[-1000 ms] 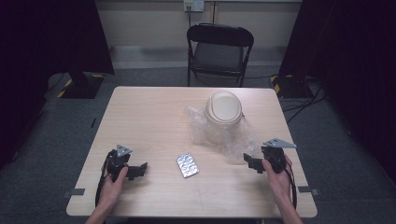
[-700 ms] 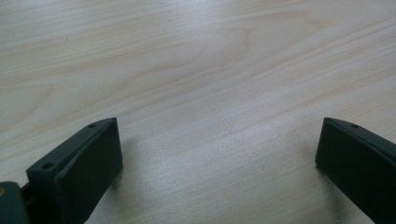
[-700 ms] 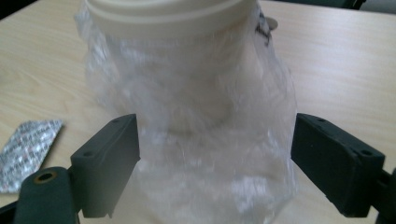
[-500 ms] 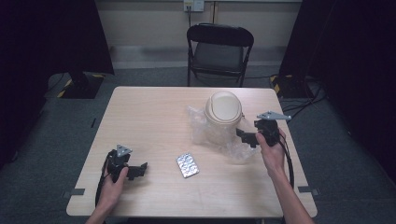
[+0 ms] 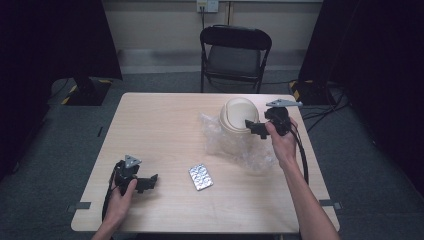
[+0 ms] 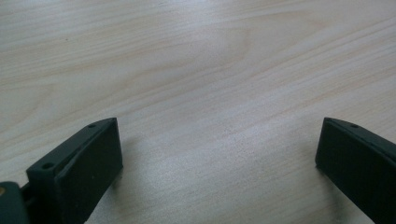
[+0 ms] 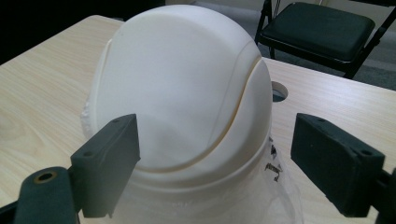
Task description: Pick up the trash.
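Right gripper [image 5: 253, 128] raised, arm outstretched, jaws just opening, spread at cream domed plastic bin [image 5: 239, 120]; left gripper [image 5: 146, 183] rests spread on table near-left.

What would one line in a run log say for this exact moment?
right claw: open, raised at domed bin lid | bin: in clear plastic bag | left claw: open, empty, on table | blister pack: untouched

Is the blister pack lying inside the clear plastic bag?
No, the blister pack lies on bare table, apart from the plastic bag.
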Motion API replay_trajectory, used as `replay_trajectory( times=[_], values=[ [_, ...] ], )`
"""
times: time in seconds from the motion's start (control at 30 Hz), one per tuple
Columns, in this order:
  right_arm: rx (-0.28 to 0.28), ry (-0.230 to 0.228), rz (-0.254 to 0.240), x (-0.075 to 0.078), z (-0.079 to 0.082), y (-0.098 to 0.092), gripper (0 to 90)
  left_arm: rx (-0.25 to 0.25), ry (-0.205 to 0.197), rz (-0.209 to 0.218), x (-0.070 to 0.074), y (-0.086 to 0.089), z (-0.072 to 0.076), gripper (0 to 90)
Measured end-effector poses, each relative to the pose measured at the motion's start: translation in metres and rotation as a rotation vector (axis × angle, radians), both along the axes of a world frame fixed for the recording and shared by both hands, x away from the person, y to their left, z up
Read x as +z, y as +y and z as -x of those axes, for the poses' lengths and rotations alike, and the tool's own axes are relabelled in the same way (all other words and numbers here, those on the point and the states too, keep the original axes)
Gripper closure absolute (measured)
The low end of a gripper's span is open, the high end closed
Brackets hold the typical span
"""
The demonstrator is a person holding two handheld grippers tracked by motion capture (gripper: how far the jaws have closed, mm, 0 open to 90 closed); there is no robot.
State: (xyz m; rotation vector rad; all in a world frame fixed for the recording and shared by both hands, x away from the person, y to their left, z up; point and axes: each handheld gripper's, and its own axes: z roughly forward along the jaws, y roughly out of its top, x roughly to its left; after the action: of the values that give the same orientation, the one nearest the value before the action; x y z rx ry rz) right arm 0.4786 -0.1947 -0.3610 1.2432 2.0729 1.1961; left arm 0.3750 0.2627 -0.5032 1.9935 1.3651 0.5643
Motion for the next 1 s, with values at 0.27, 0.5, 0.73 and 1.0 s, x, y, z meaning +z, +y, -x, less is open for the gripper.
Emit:
replay_trajectory(
  times=[0.27, 0.5, 0.73, 1.0],
  values=[
    [-0.011, 0.027, -0.007, -0.008, -0.013, 0.006, 14.4, 0.0, 0.0, 0.0, 0.0, 0.0, 0.0, 0.0],
    [-0.016, 0.057, -0.005, -0.021, -0.022, 0.012, 13.1, 0.0, 0.0, 0.0, 0.0, 0.0, 0.0, 0.0],
    [-0.026, 0.083, -0.014, -0.029, -0.03, 0.011, 13.1, 0.0, 0.0, 0.0, 0.0, 0.0, 0.0, 0.0],
    [-0.059, 0.082, 0.0, -0.032, -0.038, 0.013, 13.2, 0.0, 0.0, 0.0, 0.0, 0.0, 0.0, 0.0]
  ],
)
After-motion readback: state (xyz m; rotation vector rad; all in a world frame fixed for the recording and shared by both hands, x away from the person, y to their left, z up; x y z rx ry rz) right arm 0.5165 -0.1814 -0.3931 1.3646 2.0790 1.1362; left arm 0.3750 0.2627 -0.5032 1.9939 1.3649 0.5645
